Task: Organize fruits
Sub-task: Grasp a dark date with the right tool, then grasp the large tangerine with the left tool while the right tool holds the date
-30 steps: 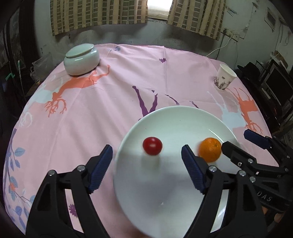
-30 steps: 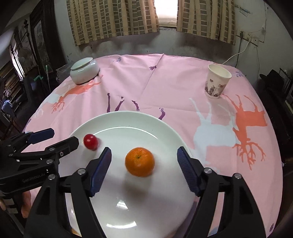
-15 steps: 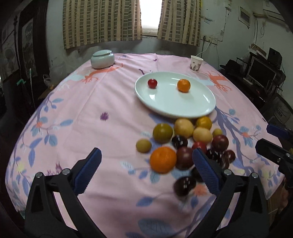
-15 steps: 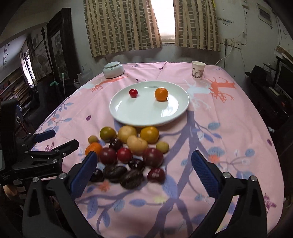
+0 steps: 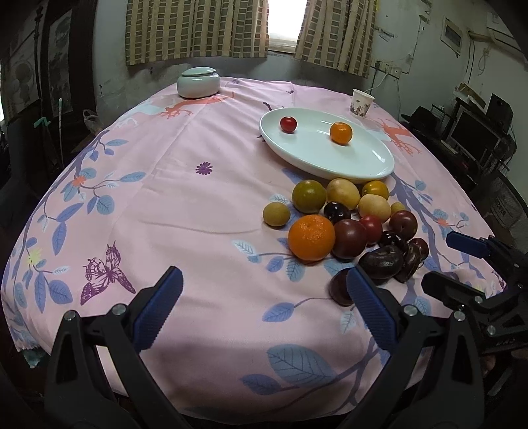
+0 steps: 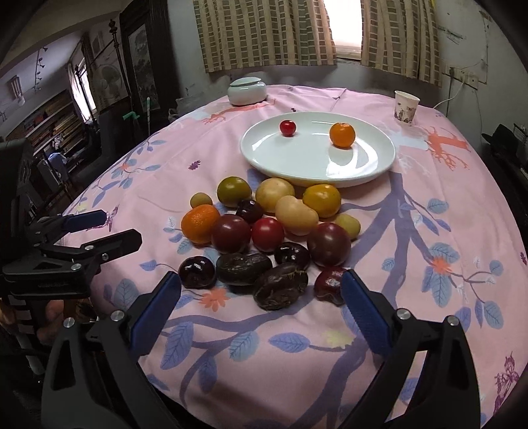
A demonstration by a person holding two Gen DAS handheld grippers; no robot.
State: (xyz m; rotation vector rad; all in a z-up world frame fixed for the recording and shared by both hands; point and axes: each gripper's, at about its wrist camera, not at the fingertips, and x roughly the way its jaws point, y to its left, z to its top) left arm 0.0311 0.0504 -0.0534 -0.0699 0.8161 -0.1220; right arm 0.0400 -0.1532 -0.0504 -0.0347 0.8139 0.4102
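With both grippers empty, left gripper spread wide and right gripper wide but closing slightly, the next pick is open. Fruit pile: near centre of counter, fruits touching. Plate: just beyond, holding cherry tomato and small orange. Advice: take an outer fruit, straddling it alone, so neighbours stay unmoved.

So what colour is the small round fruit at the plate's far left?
Red: the small round fruit on the white plate, clearest in the right wrist view.

Bright window, checked curtains, grey wall, bookshelves left.
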